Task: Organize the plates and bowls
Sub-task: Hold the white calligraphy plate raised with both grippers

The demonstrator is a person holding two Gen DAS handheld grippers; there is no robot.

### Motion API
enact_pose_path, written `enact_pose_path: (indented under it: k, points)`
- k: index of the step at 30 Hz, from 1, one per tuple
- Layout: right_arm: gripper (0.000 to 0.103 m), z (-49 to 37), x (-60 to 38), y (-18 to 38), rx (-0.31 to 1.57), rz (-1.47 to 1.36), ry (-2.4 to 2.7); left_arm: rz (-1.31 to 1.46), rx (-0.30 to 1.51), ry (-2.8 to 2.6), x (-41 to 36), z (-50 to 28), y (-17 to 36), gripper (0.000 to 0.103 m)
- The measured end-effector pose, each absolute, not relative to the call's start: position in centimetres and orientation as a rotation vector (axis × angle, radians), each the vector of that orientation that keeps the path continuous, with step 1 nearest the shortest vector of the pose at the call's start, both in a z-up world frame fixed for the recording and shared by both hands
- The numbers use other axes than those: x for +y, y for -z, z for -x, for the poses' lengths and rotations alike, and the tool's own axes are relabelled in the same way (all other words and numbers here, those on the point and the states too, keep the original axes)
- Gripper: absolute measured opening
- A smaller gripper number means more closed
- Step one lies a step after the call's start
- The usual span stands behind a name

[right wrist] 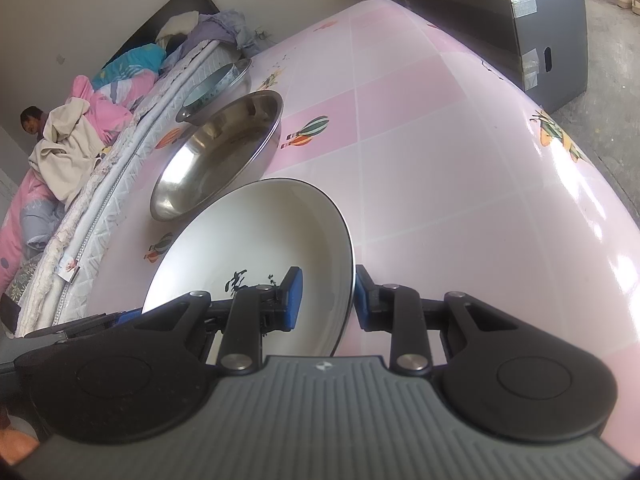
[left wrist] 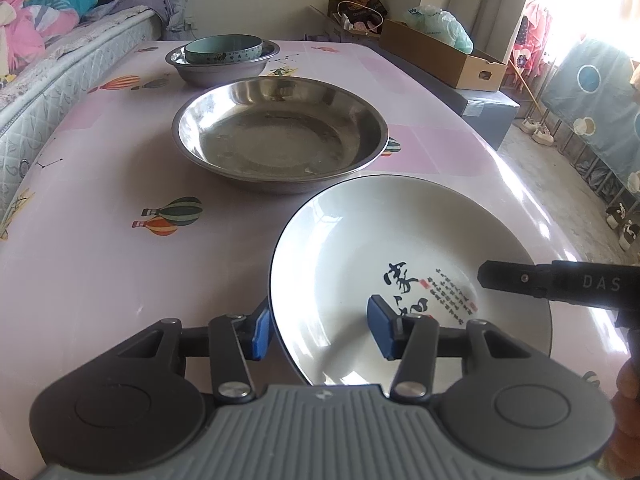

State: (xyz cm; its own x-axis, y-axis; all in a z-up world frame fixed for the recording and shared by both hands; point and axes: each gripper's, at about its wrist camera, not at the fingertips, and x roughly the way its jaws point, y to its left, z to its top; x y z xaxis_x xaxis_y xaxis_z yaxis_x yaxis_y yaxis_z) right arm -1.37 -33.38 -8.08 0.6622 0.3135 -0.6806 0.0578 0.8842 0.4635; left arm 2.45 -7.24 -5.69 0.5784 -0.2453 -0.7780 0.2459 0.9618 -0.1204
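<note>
Two grippers are at one white plate (left wrist: 348, 248), one on each side of it. The plate has a dark edge and black writing in the middle. It sits at the near end of a pink table (left wrist: 100, 280) with balloon pictures on it.

On the left side, the left gripper (left wrist: 322, 326) has its blue pads wide apart, one on each side of the plate's left edge. The left pad (left wrist: 262, 330) is outside the plate, over the table. The other pad is inside, over the white part. I cannot tell if either pad touches the plate.

On the right side, the right gripper (right wrist: 328, 298) stands the same way at the plate's (right wrist: 260, 232) right edge. One blue pad (right wrist: 294, 300) is inside the plate. The other is just outside the edge. The claw is fairly wide, with a gap on both sides of the edge, so it is not squeezing the plate. In the left view its black finger (left wrist: 516, 278) pokes in over the plate from the right.

Past the plate sits a big metal pan (left wrist: 280, 132). It is close to the plate. Past the pan, at the far end of the table, is a small metal bowl (left wrist: 222, 68). A green bowl (left wrist: 224, 49) sits inside it.

A bed (left wrist: 52, 60) with blankets runs along the table's left side. Boxes (left wrist: 452, 60) stand past the table on the right.
</note>
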Motion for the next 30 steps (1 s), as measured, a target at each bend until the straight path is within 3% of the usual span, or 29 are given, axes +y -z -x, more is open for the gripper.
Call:
enact_pose_path:
  k: [30]
  points:
    - [0.025, 1.4, -32.8, 8.0, 0.854, -0.452, -0.181, 0.009, 0.925, 0.267, -6.0, -1.5, 5.4, 0.044]
